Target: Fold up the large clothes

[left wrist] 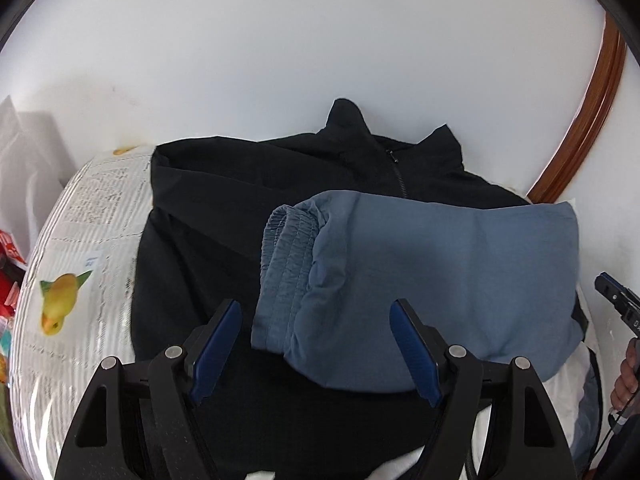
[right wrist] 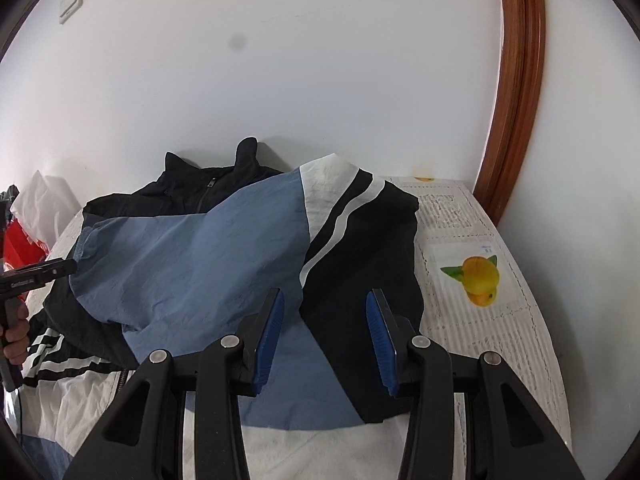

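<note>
A black, blue and white zip jacket [left wrist: 192, 248] lies flat on the table, collar [left wrist: 352, 120] toward the wall. Its blue sleeve [left wrist: 440, 264] is folded across the chest, with the elastic cuff [left wrist: 288, 240] near the middle. My left gripper [left wrist: 316, 308] hovers open just over the cuff end, its pads off the cloth. In the right wrist view the same sleeve [right wrist: 192, 264] runs left from the striped shoulder [right wrist: 344, 216]. My right gripper [right wrist: 325, 296] stands open above the shoulder end and holds nothing. Each gripper shows at the edge of the other's view: right gripper [left wrist: 616, 300], left gripper [right wrist: 40, 272].
A tablecloth with printed text and fruit [left wrist: 76, 248] [right wrist: 480, 276] covers the table against a white wall. A brown wooden door frame [right wrist: 520, 100] rises at the right. Red packaging and white plastic [right wrist: 24, 236] sit at the table's left end. A hand [right wrist: 16, 336] grips the left tool.
</note>
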Demonstrator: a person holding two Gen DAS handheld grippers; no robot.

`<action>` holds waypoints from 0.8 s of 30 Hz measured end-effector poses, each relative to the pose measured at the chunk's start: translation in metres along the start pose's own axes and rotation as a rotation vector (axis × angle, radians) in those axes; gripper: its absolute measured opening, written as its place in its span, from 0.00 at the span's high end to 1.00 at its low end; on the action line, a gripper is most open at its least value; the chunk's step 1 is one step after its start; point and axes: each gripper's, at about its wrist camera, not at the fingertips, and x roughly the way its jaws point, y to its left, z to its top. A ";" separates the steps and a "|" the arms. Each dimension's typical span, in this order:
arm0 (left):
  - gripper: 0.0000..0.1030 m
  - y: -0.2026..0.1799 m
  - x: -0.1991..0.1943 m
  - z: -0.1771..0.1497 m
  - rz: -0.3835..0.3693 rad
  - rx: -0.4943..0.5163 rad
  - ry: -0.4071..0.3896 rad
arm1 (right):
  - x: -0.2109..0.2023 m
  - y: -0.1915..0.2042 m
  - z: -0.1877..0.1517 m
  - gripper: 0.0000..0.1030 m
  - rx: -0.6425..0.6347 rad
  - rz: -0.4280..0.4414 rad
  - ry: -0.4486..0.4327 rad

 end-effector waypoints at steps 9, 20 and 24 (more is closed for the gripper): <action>0.53 0.011 0.032 -0.002 -0.031 -0.047 0.059 | 0.025 -0.005 -0.010 0.59 0.007 -0.006 0.040; 0.74 0.011 0.018 -0.002 0.012 -0.034 0.018 | 0.027 -0.001 -0.012 0.59 -0.002 -0.019 0.043; 0.75 0.023 -0.007 0.000 0.034 -0.051 -0.020 | 0.024 -0.002 -0.011 0.59 0.003 -0.019 0.037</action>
